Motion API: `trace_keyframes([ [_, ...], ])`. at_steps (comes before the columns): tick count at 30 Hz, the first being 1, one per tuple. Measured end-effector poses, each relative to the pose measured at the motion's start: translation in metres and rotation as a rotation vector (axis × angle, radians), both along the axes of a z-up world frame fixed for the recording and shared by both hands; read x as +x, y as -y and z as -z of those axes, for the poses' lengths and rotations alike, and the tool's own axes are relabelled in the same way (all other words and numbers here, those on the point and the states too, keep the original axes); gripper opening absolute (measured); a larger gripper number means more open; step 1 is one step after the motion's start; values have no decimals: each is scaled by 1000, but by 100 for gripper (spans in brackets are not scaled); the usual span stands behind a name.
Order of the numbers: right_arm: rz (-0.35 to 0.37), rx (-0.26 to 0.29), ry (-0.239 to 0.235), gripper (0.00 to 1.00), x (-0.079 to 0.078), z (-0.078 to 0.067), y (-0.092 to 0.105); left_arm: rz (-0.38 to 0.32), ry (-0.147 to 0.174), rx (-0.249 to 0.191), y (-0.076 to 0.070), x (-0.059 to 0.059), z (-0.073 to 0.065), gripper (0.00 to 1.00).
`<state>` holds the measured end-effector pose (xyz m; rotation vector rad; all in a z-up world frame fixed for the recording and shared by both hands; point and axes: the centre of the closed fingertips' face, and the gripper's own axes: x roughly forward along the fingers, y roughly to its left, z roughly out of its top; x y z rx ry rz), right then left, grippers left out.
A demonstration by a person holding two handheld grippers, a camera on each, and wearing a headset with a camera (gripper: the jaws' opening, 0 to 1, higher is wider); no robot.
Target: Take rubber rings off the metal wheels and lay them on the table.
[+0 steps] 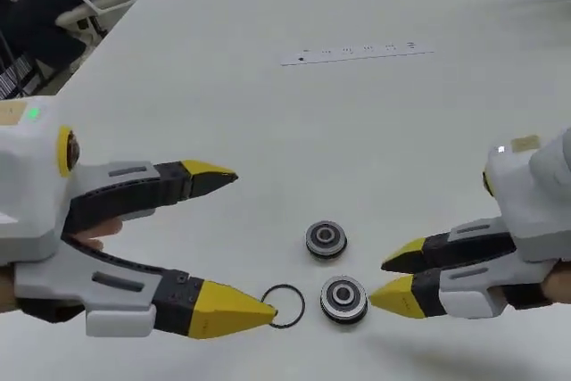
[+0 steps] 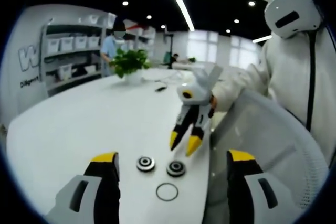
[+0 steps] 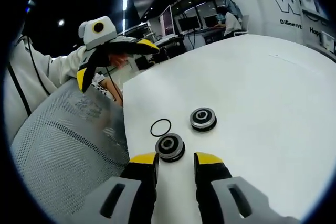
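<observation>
Wheels (image 1: 326, 239) and loose ring (image 1: 285, 287) near table edge (image 3: 125, 124); left gripper (image 1: 255, 244) wide, right gripper (image 1: 377, 281) narrow.

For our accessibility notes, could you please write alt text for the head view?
A loose rubber ring lies on the white table beside the nearer metal wheel; a farther metal wheel sits behind. The wide-open left tool and narrowly open right tool flank them.
</observation>
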<state>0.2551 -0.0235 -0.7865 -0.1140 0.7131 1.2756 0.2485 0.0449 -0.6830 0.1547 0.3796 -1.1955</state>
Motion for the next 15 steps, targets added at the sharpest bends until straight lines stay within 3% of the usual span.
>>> trace_keyframes([
  [6, -39, -1, 32, 24, -4, 5, -5, 52, 41, 26, 20, 6, -1, 81],
  [11, -82, -15, 70, 23, -6, 9, -7, 75, 52, 26, 34, 10, 2, 74],
  [15, -104, -30, 100, 22, -6, 13, -8, 91, 70, 51, 48, 15, 15, 66],
])
